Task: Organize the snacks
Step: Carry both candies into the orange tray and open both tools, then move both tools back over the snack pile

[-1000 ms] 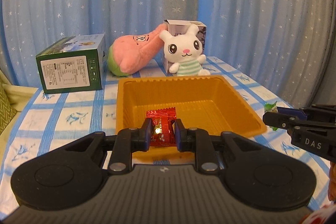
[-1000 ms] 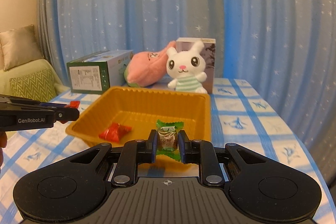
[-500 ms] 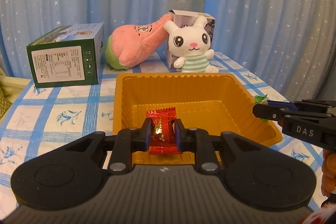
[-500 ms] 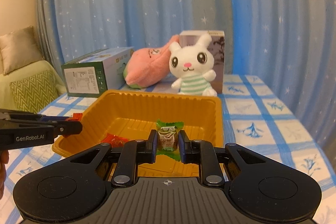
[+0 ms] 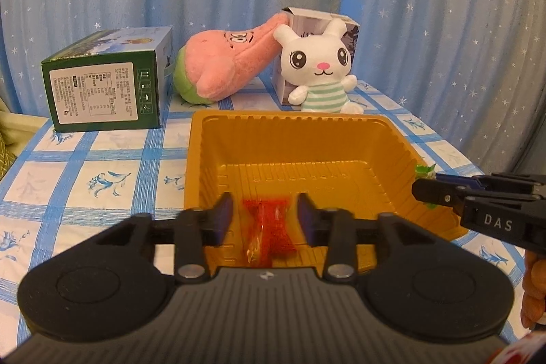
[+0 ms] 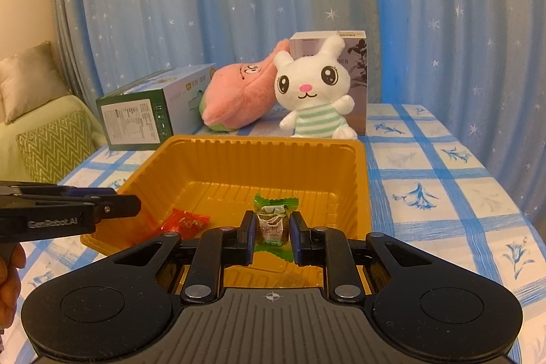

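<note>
The place looked like a room in a home. A table with a blue checked cloth stood before a blue curtain with white stars, and two plush toys, a white rabbit and a pink one, sat on it. At the left was a sofa with cushions.

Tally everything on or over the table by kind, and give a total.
Wrapped candies: 2 (red candy, green candy)
Plush toys: 2 (white bunny, pink plush)
Boxes: 2 (green box, grey box)
Trays: 1 (orange tray)
Total: 7
</note>
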### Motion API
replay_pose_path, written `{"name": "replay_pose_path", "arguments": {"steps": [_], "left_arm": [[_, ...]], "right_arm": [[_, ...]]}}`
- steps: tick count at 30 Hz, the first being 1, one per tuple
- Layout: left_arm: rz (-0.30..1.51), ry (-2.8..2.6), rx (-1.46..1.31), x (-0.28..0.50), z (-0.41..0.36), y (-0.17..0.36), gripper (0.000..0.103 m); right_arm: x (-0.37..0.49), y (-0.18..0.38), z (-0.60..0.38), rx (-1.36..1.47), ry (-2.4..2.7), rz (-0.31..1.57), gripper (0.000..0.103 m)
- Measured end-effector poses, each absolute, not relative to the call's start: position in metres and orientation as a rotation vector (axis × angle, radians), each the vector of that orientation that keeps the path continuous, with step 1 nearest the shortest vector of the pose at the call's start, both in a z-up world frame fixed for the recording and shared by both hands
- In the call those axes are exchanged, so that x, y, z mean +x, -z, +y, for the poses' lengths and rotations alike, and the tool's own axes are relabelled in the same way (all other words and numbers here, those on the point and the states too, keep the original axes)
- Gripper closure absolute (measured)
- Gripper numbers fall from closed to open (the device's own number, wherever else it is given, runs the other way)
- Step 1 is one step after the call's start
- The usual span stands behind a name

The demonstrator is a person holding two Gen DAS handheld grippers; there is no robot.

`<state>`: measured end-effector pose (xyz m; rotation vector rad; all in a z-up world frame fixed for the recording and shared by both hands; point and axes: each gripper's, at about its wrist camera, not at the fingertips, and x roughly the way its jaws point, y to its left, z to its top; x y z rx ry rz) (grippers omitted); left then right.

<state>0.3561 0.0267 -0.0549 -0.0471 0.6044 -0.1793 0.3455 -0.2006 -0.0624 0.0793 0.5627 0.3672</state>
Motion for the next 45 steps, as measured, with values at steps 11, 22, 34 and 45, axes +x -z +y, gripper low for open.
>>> {"name": "replay_pose_path", "arguments": {"steps": [11, 22, 34, 45], "left_arm": [[0.622, 0.174, -0.027, 0.354, 0.026, 0.059, 0.064], [0.622, 0.184, -0.018, 0.351, 0.024, 0.06, 0.056], [0.595, 0.199, 0.012, 0.32, 0.022, 0.047, 0.043], [0.595, 0.203, -0.019, 0.248, 0.016, 0.039, 0.034]], "right_arm": [[0.348, 0.062, -0.204, 0.101, -0.385, 0.556, 0.082], [0.345, 0.058, -0.205, 0.118, -0.408, 0.501, 0.043], [0.319, 0.047, -0.219, 0.107, -0.345, 0.476, 0.042], [0.24, 0.037, -0.22, 0.122, -0.336, 0.491, 0.042]]}}
